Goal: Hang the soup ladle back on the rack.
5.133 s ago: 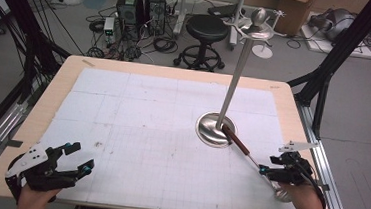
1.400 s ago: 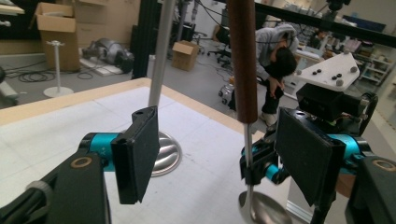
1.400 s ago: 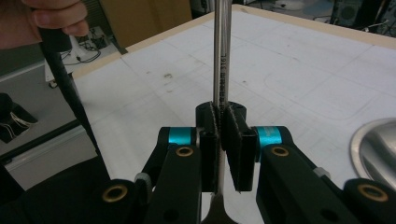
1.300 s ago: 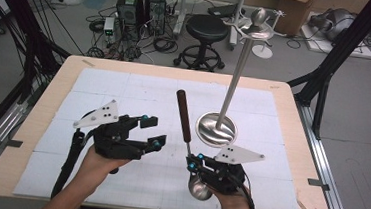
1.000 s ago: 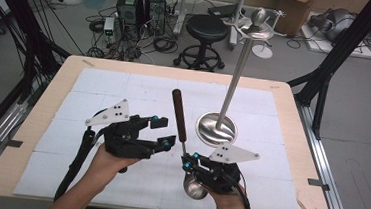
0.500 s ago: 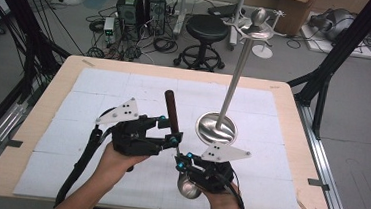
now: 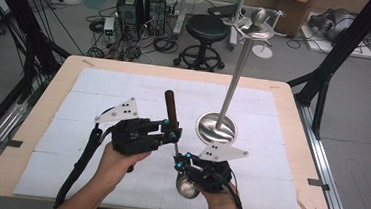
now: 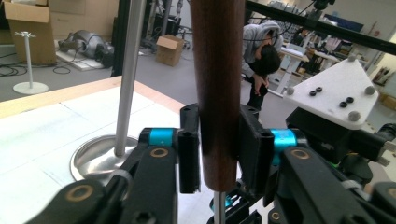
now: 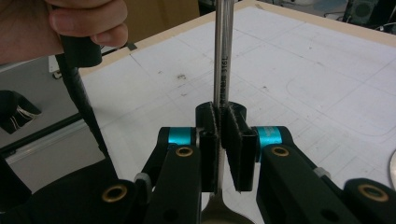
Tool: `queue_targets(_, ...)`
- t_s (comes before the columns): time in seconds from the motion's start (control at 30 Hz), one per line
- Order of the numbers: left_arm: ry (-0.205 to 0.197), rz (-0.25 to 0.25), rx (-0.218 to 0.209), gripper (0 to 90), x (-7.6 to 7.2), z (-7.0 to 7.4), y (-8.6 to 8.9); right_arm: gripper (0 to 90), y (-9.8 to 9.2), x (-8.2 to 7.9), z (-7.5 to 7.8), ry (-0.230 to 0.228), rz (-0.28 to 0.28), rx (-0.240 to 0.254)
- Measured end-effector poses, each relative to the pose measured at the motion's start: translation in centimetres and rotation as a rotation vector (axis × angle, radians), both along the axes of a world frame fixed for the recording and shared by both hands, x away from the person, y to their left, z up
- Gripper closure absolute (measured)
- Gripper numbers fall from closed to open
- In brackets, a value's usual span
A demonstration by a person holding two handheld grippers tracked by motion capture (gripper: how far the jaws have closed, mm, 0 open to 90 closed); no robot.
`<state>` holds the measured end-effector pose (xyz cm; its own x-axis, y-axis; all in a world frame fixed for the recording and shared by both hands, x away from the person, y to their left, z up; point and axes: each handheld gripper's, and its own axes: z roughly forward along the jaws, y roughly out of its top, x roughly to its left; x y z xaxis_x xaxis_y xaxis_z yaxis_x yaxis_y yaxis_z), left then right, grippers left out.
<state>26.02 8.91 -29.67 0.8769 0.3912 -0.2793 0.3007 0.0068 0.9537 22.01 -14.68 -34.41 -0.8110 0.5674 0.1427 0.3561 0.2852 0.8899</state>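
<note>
- High view: the person is holding a ladle point(image 7: 173, 128) between both grippers above the white table mat point(image 7: 99, 87), near the front centre of the table point(image 7: 43, 103). Its dark wooden handle is pointing up and away, and its steel bowl point(image 7: 187, 187) is hanging low at the front.
- Left gripper point(image 7: 171, 130) is reaching in from the left; its jaws have just been closing and are now pressing on the lower end of the wooden handle.
- Left gripper view: the black pads point(image 8: 188, 161) are sitting flat against both sides of the brown handle point(image 8: 218, 88), no gap showing. The thin steel shaft is emerging below the wood.
- Right gripper point(image 7: 183, 160) is sitting lower and nearer the person, clamping the steel shaft just above the bowl.
- Right gripper view: the jaws are nearly together, pinching the shaft point(image 9: 223, 60), which is rising straight up between them; the top of the bowl is showing under the pads.
- A steel stand point(image 7: 216, 127) with a round base and a tall pole is standing just right of the ladle, not touching it.
- The person's left hand point(image 7: 119, 162) is wrapping the left gripper's body.
</note>
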Motion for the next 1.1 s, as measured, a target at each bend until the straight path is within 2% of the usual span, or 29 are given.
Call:
queue_targets(0.07, 0.015, -0.013, -0.012, 72.6, 0.0, 0.0, 0.0, 84.2, 0.1, -0.1, 0.0, 0.002, 0.000, 0.003)
queue_targets(0.23, 0.012, -0.022, -0.024, 73.3, 0.0, 0.2, 0.2, 82.4, 0.0, 0.0, 0.0, -0.003, 0.008, 0.019)
queue_targets(0.4, -0.015, -0.056, -0.049, 73.3, -0.1, 0.5, 0.7, 55.2, -0.6, 0.3, 0.1, -0.027, 0.035, 0.052)
queue_targets(0.47, -0.027, -0.076, -0.051, 73.3, -0.2, 0.7, 1.0, 46.9, -1.1, 0.4, 0.1, -0.036, 0.071, 0.082)
queue_targets(0.63, -0.070, -0.132, -0.047, 73.3, -0.4, 1.3, 1.5, 32.5, -2.3, 0.7, -0.1, -0.055, 0.193, 0.168)
queue_targets(0.8, -0.103, -0.181, -0.036, 73.3, -0.7, 1.7, 1.7, 20.8, -3.5, 0.8, -0.1, -0.073, 0.275, 0.238)
queue_targets(1.0, -0.119, -0.249, -0.041, 73.2, -1.0, 1.8, 1.5, 20.8, -4.1, 0.5, 0.0, -0.071, 0.327, 0.295)
queue_targets(1.1, -0.122, -0.284, -0.041, 73.2, -1.2, 1.8, 1.1, 31.2, -4.0, 0.5, 0.1, -0.071, 0.370, 0.327)
